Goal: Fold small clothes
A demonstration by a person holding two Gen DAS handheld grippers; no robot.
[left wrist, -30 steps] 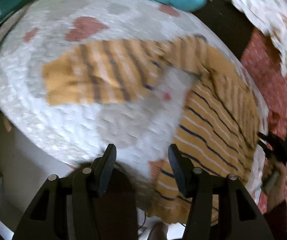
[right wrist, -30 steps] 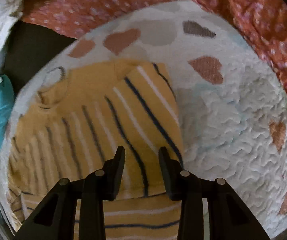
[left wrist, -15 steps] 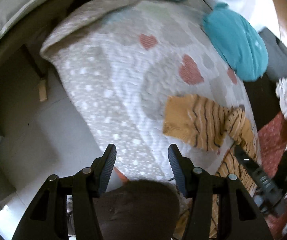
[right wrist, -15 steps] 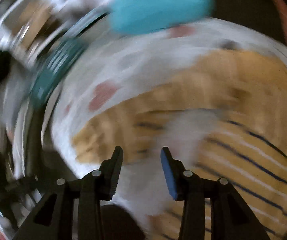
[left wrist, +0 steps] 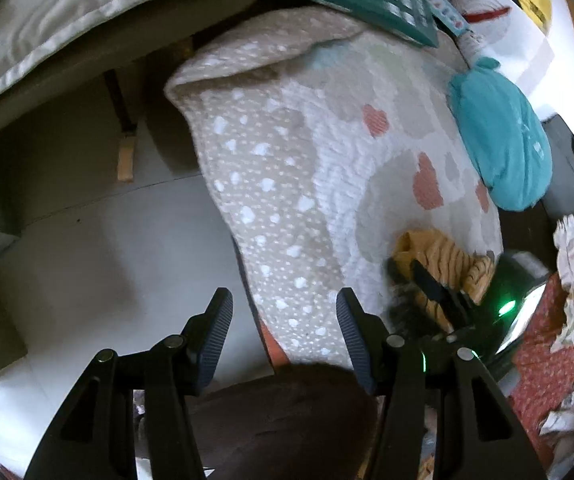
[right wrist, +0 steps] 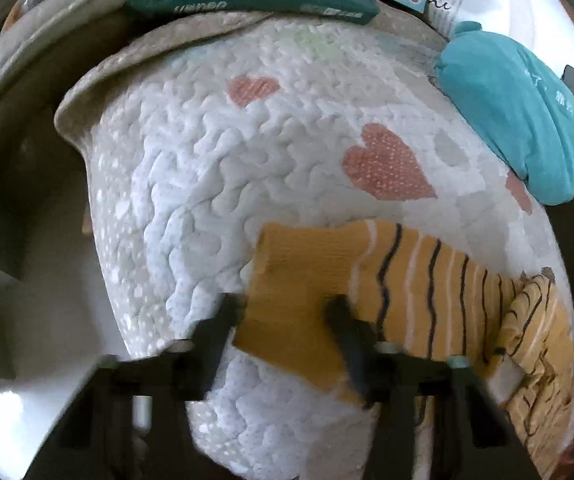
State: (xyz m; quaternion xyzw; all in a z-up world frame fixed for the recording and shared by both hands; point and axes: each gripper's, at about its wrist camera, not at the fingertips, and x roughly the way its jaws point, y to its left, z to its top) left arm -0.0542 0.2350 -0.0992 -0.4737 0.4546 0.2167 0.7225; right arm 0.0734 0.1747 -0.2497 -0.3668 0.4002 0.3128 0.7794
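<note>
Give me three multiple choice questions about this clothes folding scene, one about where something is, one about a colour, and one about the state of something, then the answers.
1. Where does the teal cushion lie relative to the striped sleeve?
A. Beyond it, toward the right
B. Under it
C. On the floor at the left

2. What colour are the heart shapes on the quilted blanket?
A. Green
B. Dusty pink
C. Black

3. What is between the left gripper fingers?
A. The sleeve
B. The cushion
C. Nothing gripped

Answers: 1 A, the cushion sits farther up the blanket, right of the sleeve. 2 B, the hearts are a muted pink. 3 C, the fingers stand apart over the blanket edge and floor, while the right gripper is closing with the sleeve end between its fingers.
</note>
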